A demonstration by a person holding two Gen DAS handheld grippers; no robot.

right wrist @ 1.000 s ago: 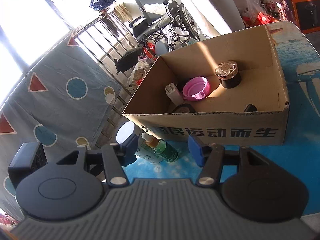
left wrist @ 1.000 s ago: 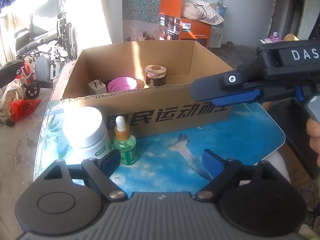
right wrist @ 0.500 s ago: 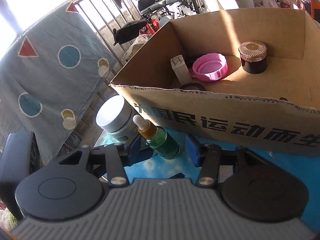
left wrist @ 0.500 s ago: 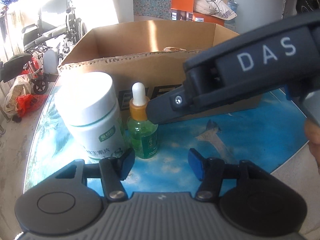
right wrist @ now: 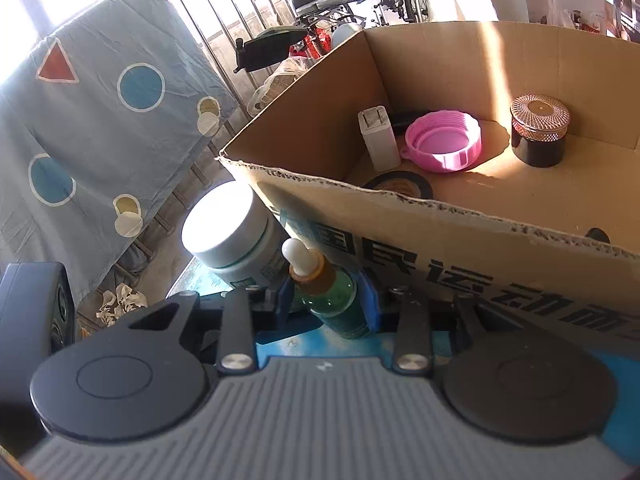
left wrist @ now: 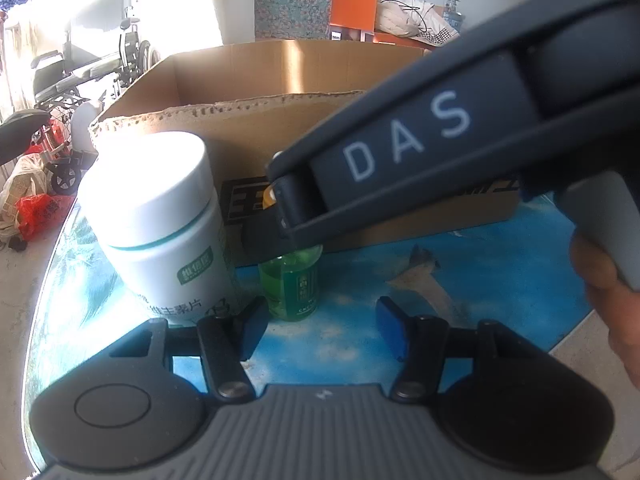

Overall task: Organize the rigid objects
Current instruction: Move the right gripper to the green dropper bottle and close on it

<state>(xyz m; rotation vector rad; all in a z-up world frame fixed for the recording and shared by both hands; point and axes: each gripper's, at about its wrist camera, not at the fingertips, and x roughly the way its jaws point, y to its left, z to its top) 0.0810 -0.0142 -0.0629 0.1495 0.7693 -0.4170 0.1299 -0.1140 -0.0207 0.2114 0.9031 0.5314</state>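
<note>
My right gripper (right wrist: pixel 326 300): jaws have just been closing, and the blue pads now sit against both sides of the green dropper bottle (right wrist: pixel 332 292), which stands on the blue table (right wrist: pixel 280 346).
My left gripper (left wrist: pixel 318 330): part open and holding nothing; its left pad is just beside the white supplement jar (left wrist: pixel 160 220) (not pinching it, as far as I can see).
Dropper bottle: upright, touching or nearly touching the jar, just in front of the cardboard box (right wrist: pixel 440 240).
Box contents: a tape roll (right wrist: pixel 400 184) nearest, then a white charger plug (right wrist: pixel 378 142), a pink lid (right wrist: pixel 444 144) and a dark jar with a copper cap (right wrist: pixel 539 130).
Step in hand: securing the dropper bottle for the box.
Next move: I judge it needs a firm grip, a lift clear of the front wall, then a drop into free floor space without knocking the white jar.
</note>
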